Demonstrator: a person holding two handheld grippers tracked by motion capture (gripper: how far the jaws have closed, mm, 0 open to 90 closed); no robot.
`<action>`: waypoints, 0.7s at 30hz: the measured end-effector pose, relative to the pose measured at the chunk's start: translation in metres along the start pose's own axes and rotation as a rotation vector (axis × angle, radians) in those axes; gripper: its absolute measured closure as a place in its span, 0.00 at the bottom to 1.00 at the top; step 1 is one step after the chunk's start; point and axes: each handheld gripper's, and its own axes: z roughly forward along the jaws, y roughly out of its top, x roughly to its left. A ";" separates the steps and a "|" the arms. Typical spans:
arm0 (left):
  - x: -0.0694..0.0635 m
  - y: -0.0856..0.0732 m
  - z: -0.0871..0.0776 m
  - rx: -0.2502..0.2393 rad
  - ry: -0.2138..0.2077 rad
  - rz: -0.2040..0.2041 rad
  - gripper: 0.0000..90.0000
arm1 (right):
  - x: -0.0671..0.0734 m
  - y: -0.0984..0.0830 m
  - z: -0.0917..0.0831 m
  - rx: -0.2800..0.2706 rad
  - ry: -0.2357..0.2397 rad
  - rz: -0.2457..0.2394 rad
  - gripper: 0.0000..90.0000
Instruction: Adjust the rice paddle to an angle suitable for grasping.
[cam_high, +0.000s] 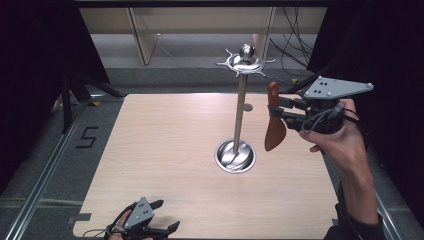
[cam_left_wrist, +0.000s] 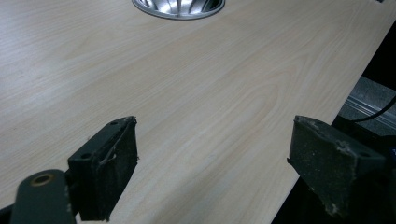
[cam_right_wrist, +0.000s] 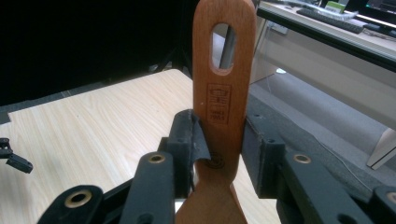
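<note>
We note right claw (cam_high: 281, 109) clamping wooden spatula (cam_high: 274, 125) upright, hanging hole topmost for hook stand (cam_high: 241, 107); left claw (cam_high: 161, 216) wide, idle at counter (cam_high: 165, 150) edge.

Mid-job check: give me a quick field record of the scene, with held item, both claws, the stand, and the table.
held item: wooden spatula, blade down, hanging-hole end up
right claw: shut on the spatula's handle, raised beside the stand
left claw: open, nothing between its jaws, low at the table's near edge
stand: metal hook stand, upright, round base on the table, no utensil on its hooks
table: light wooden table
next step (likely): hang the spatula's hole on a top hook
</note>
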 end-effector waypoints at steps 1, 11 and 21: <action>0.000 0.000 0.000 0.008 0.000 0.008 0.17 | 0.000 0.002 0.000 0.013 0.012 0.007 0.75; -0.003 -0.001 0.001 -0.016 -0.012 -0.046 0.17 | -0.007 0.015 0.007 -0.018 0.018 0.040 0.75; -0.001 -0.001 0.000 -0.011 -0.004 -0.024 0.17 | -0.015 0.020 0.015 -0.009 0.018 0.075 0.75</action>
